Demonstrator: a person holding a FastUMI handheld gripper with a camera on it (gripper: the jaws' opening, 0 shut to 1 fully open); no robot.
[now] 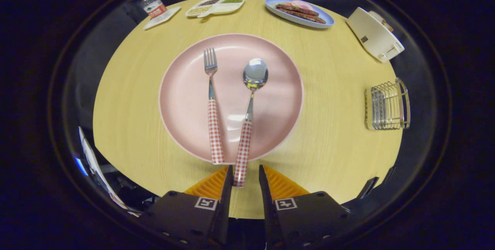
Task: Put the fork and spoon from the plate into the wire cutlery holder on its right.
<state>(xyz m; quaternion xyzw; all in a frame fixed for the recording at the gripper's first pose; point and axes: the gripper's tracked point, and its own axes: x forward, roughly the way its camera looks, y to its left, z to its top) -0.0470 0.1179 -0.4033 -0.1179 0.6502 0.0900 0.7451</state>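
Gripper view: gripper (245, 174), fingers parted, the spoon's checked handle end between their tips, untouched as far as can be told. Spoon (249, 118), shiny metal bowl, long axis running away from the fingers across the smooth pink plate (181, 87). Fork (212, 103), same checked handle, just left of the spoon. Wire cutlery holder (388, 105), well right of the plate, on a pale wood-grain table (332, 68).

Your tool (246, 170) carries two dark blocky housings, each with a square black-and-white marker and small screws, ahead of ribbed wedge-shaped fingers (210, 183).
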